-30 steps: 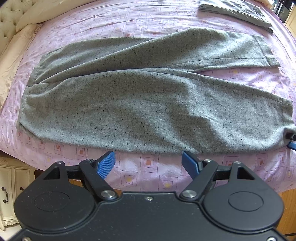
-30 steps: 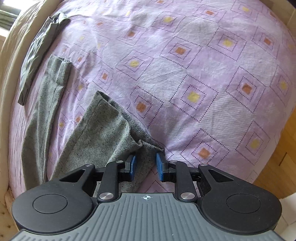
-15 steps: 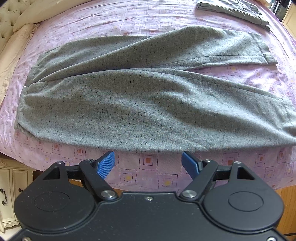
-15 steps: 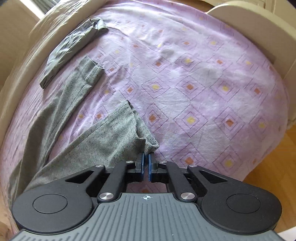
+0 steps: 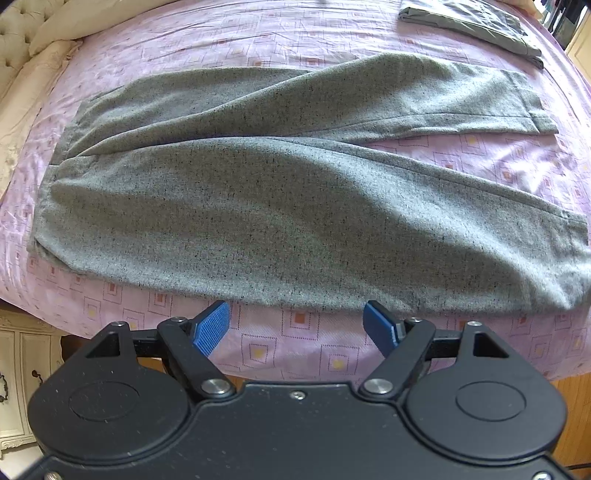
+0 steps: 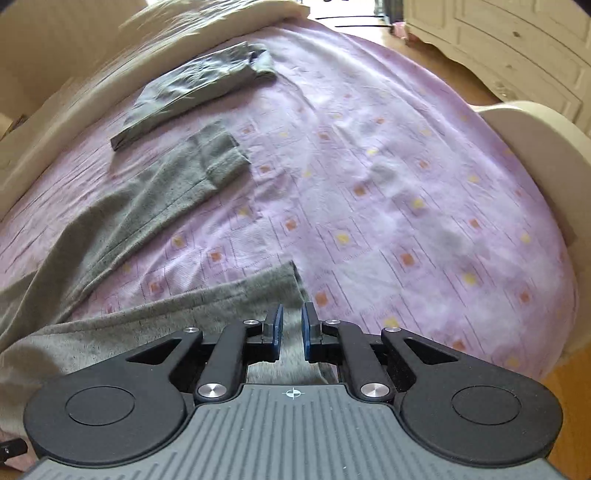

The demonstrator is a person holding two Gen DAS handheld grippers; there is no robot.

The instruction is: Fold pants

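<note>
Right gripper jaws opening, pant hem between, unpinched. Left gripper spread, empty, near pants. Risk: hem slipping free.

Most of the bed past the pant hems is bare sheet, loads of room there. Only a folded grey garment sits at the far edge near the pillows. The near strip of sheet beside the pants is narrow but clear.
</note>
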